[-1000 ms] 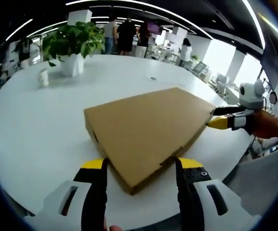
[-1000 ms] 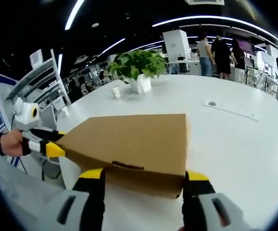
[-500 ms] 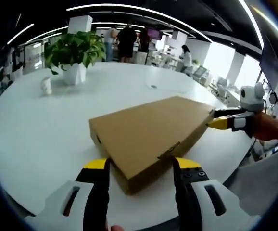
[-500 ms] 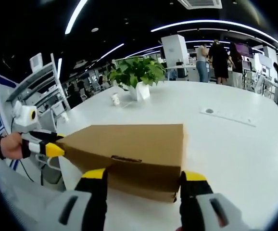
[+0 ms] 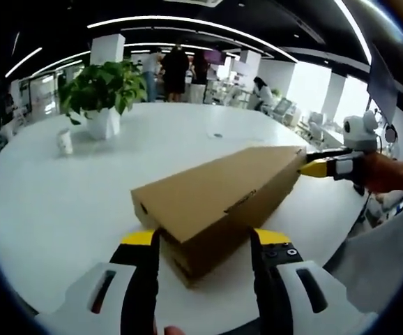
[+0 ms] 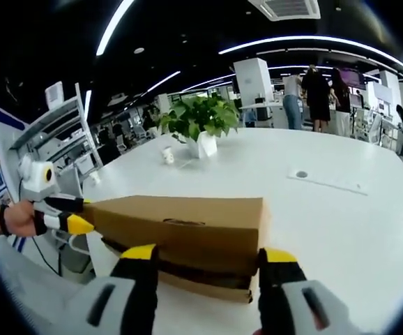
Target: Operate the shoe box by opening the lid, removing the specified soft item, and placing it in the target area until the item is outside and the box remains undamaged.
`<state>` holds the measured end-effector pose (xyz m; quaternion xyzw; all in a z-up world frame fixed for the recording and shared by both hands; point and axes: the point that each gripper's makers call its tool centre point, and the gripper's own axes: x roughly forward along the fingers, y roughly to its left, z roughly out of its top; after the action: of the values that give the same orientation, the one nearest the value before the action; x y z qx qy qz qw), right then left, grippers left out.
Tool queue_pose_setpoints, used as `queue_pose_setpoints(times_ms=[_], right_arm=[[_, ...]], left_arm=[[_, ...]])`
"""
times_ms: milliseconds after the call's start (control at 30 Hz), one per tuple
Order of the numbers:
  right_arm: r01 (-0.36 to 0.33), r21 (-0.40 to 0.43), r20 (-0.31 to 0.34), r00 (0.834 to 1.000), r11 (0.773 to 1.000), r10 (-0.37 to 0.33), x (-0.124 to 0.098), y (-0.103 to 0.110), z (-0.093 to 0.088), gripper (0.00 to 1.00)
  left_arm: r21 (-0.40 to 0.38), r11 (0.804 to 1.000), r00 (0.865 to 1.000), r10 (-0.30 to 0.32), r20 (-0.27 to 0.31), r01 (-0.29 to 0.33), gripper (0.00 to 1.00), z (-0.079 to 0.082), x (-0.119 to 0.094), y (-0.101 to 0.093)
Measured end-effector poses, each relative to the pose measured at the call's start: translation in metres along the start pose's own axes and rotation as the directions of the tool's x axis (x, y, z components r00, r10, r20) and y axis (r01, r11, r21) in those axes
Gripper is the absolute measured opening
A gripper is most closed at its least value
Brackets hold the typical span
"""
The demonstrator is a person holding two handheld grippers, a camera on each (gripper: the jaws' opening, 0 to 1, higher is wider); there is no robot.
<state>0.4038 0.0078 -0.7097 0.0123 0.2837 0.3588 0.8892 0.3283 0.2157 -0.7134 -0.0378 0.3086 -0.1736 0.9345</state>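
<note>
Two grippers work the shoe box [image 5: 215, 202] on the white table [image 5: 62, 202]: the left gripper [image 5: 203, 241] and the right gripper [image 6: 205, 257], jaws spread, bracket opposite ends of its lid [image 6: 180, 220]. Lid-opening seems underway; next, raise it evenly without creasing the cardboard.
</note>
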Motion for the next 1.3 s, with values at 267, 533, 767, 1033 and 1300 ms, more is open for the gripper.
queue_pose_setpoints(times_ms=[267, 533, 767, 1033, 1300], right_arm=[[0.002, -0.003, 0.02, 1.0, 1.0, -0.002, -0.002, -0.001, 0.014, 0.55], [0.003, -0.005, 0.055, 0.999, 1.0, -0.003, -0.003, 0.0, 0.034, 0.54], [0.004, -0.021, 0.074, 0.997, 1.0, -0.003, -0.001, -0.001, 0.05, 0.54], [0.011, -0.034, 0.092, 0.996, 0.999, -0.008, 0.001, 0.001, 0.065, 0.54], [0.013, -0.061, 0.099, 0.995, 0.998, -0.007, 0.003, 0.0, 0.075, 0.54]], left_arm=[[0.044, 0.999, 1.0, -0.013, 0.017, 0.012, 0.52, 0.007, -0.002, 0.003], [0.09, 0.996, 0.999, 0.018, 0.036, -0.022, 0.45, 0.021, -0.004, 0.011], [0.103, 0.993, 0.997, 0.044, 0.06, -0.05, 0.4, 0.032, -0.007, 0.017], [0.125, 0.988, 0.994, 0.076, 0.079, -0.086, 0.35, 0.044, -0.011, 0.018], [0.139, 0.984, 0.991, 0.103, 0.087, -0.114, 0.3, 0.05, -0.012, 0.022]])
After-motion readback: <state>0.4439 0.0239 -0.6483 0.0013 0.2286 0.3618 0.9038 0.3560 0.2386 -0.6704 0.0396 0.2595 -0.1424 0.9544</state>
